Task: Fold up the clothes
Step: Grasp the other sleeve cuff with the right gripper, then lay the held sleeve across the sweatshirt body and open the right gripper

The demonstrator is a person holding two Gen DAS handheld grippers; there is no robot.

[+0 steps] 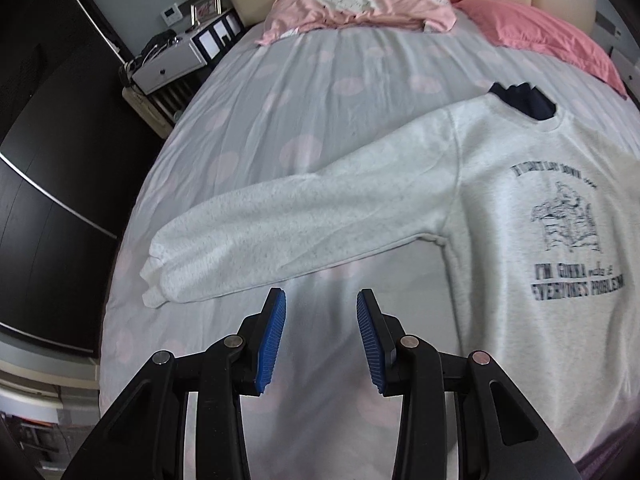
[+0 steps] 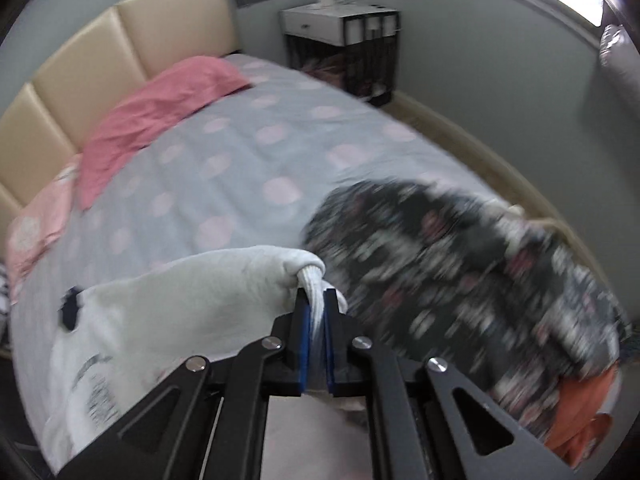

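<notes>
A light grey sweatshirt (image 1: 520, 208) with a dark printed drawing and text lies face up on the bed. Its one sleeve (image 1: 280, 224) stretches out flat toward the left, ending in a ribbed cuff (image 1: 154, 280). My left gripper (image 1: 321, 298) hovers open just below that sleeve, with nothing between its blue pads. In the right wrist view my right gripper (image 2: 316, 294) is shut on the ribbed cuff (image 2: 314, 280) of the other sleeve (image 2: 224, 280), lifted above the sweatshirt's body (image 2: 100, 360).
The bed (image 1: 320, 80) has a grey cover with pink dots. Pink pillows (image 1: 540, 32) and a pink garment (image 1: 360, 8) lie by the cream headboard. A dark floral garment (image 2: 460, 264) over something orange (image 2: 584, 420) lies on the bed's right. Nightstands (image 2: 340, 28) flank the bed.
</notes>
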